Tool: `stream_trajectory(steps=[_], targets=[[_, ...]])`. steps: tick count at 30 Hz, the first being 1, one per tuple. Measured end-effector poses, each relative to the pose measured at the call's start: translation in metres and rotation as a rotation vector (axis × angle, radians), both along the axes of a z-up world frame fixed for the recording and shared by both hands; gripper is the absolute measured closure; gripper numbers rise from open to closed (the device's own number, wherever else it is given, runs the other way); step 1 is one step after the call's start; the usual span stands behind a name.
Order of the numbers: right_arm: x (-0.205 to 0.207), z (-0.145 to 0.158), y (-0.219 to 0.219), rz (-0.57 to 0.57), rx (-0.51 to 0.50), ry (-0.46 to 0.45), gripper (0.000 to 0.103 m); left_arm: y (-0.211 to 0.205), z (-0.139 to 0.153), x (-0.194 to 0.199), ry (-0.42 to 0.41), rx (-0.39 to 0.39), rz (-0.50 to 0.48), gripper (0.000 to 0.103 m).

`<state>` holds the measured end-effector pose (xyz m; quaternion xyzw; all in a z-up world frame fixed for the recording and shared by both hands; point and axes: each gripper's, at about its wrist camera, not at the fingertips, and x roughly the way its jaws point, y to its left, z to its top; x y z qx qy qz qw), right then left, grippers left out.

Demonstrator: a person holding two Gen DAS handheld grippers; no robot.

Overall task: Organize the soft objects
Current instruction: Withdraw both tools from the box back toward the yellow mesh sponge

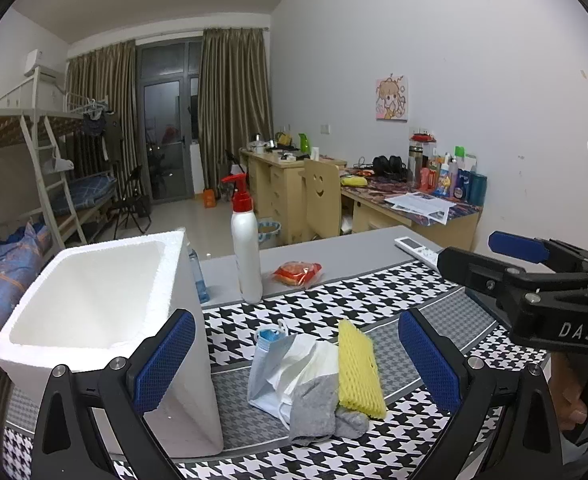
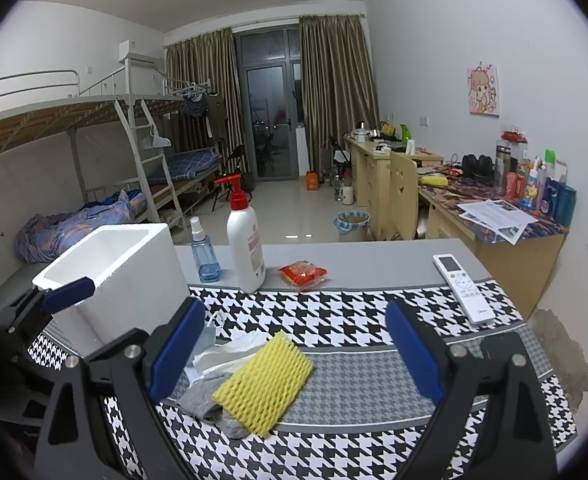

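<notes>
A dormitory room stretches back to curtained glass doors, with bunk beds along the left wall and wooden desks along the right. In the near foreground stands a grey table (image 2: 374, 260) covered in front by a black-and-white houndstooth cloth (image 2: 334, 312).

Readable writing is scarce: the letters "DAS" are moulded in white on the body of the right gripper as seen from the left wrist view. The white pump bottle (image 2: 246, 248) with a red head carries a reddish label too small to read, and the white remote control (image 2: 463, 288) at the far right of the cloth shows a small logo that cannot be made out.

The left gripper (image 1: 294, 360) hangs above the cloth with its blue-padded jaws spread wide apart, holding nothing. The right gripper (image 2: 294, 352) likewise has its jaws wide apart and empty, touching nothing.

The soft objects lie in a small pile on the cloth, between the fingers in both views: a yellow foam net (image 2: 264, 386) on top, a grey sock (image 2: 210, 400) beneath it, white tissue (image 1: 314, 364) and a blue face mask (image 1: 266, 364) to the left. Just left of the pile stands an open white foam box (image 1: 90, 300). Behind it are a small blue spray bottle (image 2: 204, 252) and, further right, a red snack packet (image 2: 303, 274).
</notes>
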<state>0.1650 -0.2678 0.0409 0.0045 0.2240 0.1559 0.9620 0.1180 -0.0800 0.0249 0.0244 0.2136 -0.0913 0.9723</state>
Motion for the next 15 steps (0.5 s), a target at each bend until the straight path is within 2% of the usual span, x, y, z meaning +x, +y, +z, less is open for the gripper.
stream_trajectory(steps=[15], targets=[[0.007,-0.01,-0.005,-0.004,0.004,0.037,0.009,-0.007,-0.017,0.008,0.043,-0.007,0.003,0.001]])
